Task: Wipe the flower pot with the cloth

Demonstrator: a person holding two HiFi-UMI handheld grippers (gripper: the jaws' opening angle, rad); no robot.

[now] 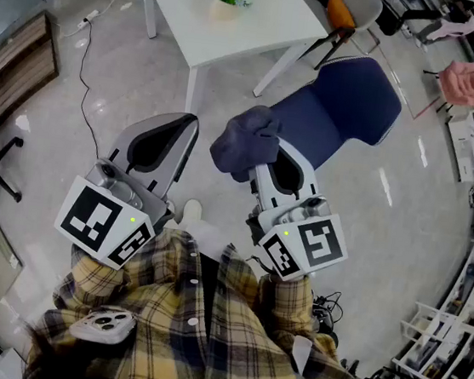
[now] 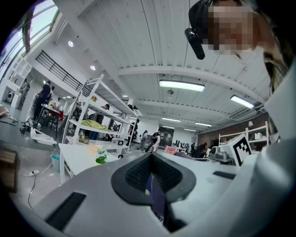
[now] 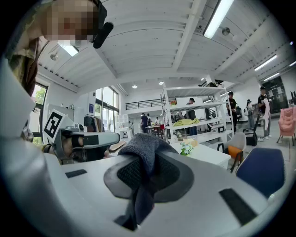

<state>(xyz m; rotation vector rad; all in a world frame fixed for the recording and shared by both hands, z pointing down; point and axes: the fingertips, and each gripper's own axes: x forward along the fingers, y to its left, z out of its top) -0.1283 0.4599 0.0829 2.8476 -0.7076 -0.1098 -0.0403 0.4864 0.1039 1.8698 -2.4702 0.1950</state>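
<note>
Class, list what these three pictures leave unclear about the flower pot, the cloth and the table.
- Flower pot: too small and far in every view; dirt unreadable.
- Cloth: bunched in the right gripper; its folds hide its full shape.
- Table: far end cut off by the head view's top edge.

Left grey tongs (image 1: 187, 123) pressed together, empty, level; right grey tongs (image 1: 268, 156) beside them, clamped on a crumpled dark-blue cloth (image 1: 241, 144).

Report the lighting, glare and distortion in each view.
Head view: even light, bright streaks of glare on the glossy floor, strong fisheye bend at the edges. Left gripper view: ceiling light strips blown white, black corners. Right gripper view: a ceiling strip glares, shelving curves, black corners.
</note>
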